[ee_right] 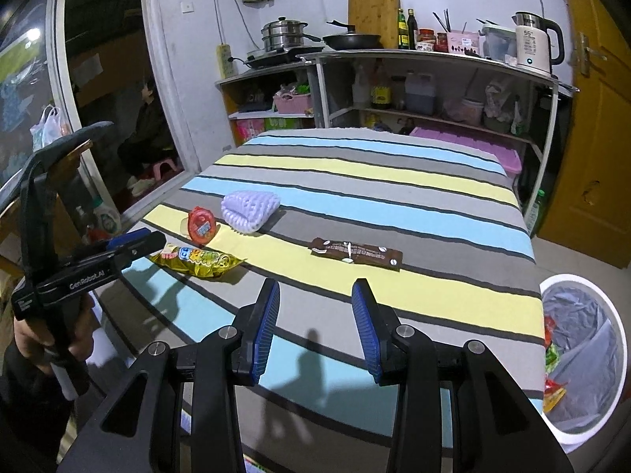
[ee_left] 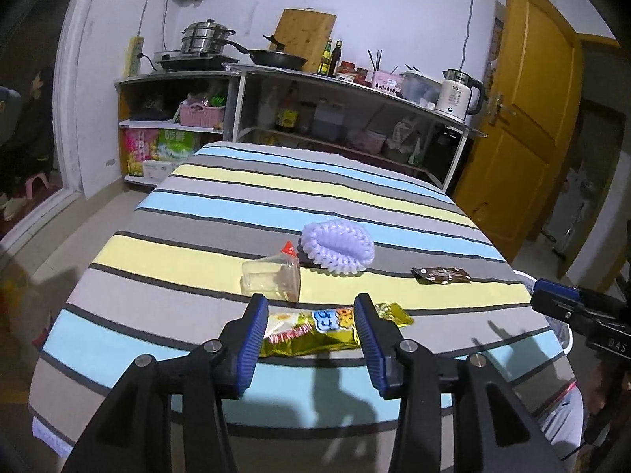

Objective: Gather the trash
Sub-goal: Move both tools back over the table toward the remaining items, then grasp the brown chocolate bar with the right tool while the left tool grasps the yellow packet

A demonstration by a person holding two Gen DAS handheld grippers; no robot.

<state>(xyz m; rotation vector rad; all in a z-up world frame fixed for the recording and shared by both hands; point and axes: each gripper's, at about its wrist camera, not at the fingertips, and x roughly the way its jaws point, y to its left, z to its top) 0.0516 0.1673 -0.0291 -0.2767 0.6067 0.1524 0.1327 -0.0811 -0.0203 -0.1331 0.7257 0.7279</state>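
Note:
A gold snack wrapper [ee_left: 327, 331] lies on the striped table [ee_left: 205, 205], between the fingers of my open left gripper [ee_left: 311, 309]; it also shows in the right wrist view [ee_right: 197, 260]. Beyond it lie a clear plastic cup with a red lid [ee_left: 272, 278] [ee_right: 202, 225], a lilac foam fruit net [ee_left: 339, 246] [ee_right: 250, 207] and a brown wrapper [ee_left: 441, 274] [ee_right: 357, 254]. My right gripper [ee_right: 315, 295] is open and empty above the table's near part, short of the brown wrapper. My left gripper also shows at the left of the right wrist view [ee_right: 130, 242].
A white bin [ee_right: 583, 354] with a grey liner and some wrappers stands on the floor at the table's right. Shelves with cookware [ee_left: 276, 79] and a kettle [ee_left: 459, 96] line the back wall. A yellow door [ee_left: 524, 98] is at the right.

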